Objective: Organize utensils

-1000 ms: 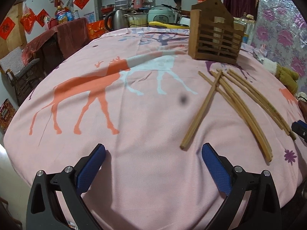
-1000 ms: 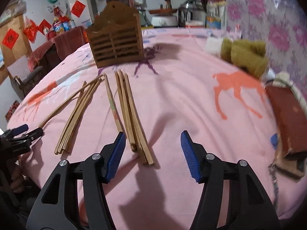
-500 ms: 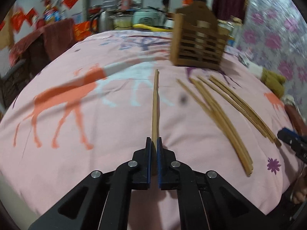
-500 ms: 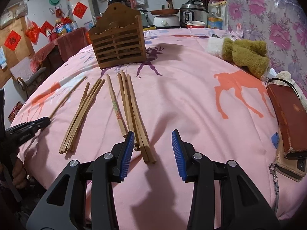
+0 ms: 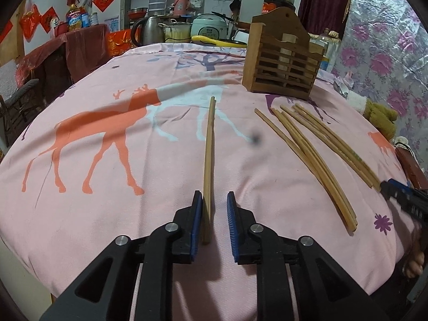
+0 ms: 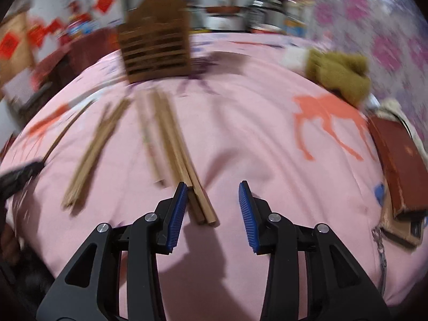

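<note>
The right wrist view is smeared with blur, so the slatted wooden holder (image 6: 156, 41) at the far side of the tabletop (image 6: 256, 144) shows only as a brown peaked shape, and the shelves behind it are streaks of colour. The left view is sharp: there the wooden holder (image 5: 283, 58) stands upright on the pink cloth printed with orange and pale deer, its slats open enough to show a pale cylinder inside, though what that is I can't make out.

The left tongs (image 5: 214, 222) have their blue ribbed pads a little apart and opening, with a single chopstick (image 5: 208, 157) lying between them – it leans against the left pad, clear of the right one, and runs straight away toward the holder. Its near end is partly hidden behind that pad.

The right tongs (image 6: 211, 210) stand moderately spread over the near ends of a close pair of chopsticks (image 6: 174, 144); the left pad sits just beside them, the right pad well off. Whether the left pad touches them I can't tell.

More bare wooden sticks – long, thin, square-edged – lie in loose bundles (image 5: 315, 157) on the cloth. At the right edge a fuzzy olive plush thing (image 6: 339, 75) and a reddish-brown leathery wallet (image 6: 398, 160) are cut off by the lens rim
</note>
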Motion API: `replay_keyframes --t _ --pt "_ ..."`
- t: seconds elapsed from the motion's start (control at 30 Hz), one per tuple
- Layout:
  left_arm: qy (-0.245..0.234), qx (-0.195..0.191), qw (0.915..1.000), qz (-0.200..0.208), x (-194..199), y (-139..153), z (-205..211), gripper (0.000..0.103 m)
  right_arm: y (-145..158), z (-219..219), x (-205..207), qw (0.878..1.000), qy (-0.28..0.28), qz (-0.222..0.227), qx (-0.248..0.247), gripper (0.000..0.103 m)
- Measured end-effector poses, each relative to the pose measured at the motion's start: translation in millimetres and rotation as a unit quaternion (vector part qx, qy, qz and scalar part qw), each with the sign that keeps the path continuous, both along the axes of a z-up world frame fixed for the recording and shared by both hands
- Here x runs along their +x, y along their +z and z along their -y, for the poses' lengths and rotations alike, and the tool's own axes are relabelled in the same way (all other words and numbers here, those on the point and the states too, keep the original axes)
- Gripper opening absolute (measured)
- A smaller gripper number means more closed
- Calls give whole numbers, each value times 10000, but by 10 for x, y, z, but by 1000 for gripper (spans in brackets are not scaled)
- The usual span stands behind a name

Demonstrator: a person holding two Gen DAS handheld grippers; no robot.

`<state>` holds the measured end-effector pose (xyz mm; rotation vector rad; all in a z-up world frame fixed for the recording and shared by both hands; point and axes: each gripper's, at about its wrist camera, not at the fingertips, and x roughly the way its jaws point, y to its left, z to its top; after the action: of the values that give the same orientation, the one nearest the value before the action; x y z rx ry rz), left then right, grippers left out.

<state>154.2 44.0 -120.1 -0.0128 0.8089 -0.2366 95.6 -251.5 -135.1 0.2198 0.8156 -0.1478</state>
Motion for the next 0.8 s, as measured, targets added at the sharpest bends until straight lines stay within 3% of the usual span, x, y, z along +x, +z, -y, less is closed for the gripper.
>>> replay_keyframes --t 0.1,0.23,0.3,0.37,0.43,0.7,0.8 --pt "-14 14 10000 13 -5 -2 8 22 14 86 -50 9997 -152 117 164 39" --pt "-27 42 10000 29 -12 -6 22 25 0 -72 -46 9994 321 94 33 39" --pt "-42 67 10000 41 -15 -8 37 27 -43 -214 -36 9965 825 -12 97 36" --pt "-48 88 9999 55 -23 -9 47 29 2 -351 -93 9856 1614 64 511 30" --pt "-49 106 9999 61 -25 -6 53 31 71 -477 -169 9827 1811 305 230 28" --pt "-49 129 9999 72 -30 -4 60 34 22 -303 -100 9901 1349 210 325 30" --pt "-46 150 9998 79 -32 -5 60 35 -43 -316 -39 9946 1035 10 -59 29"
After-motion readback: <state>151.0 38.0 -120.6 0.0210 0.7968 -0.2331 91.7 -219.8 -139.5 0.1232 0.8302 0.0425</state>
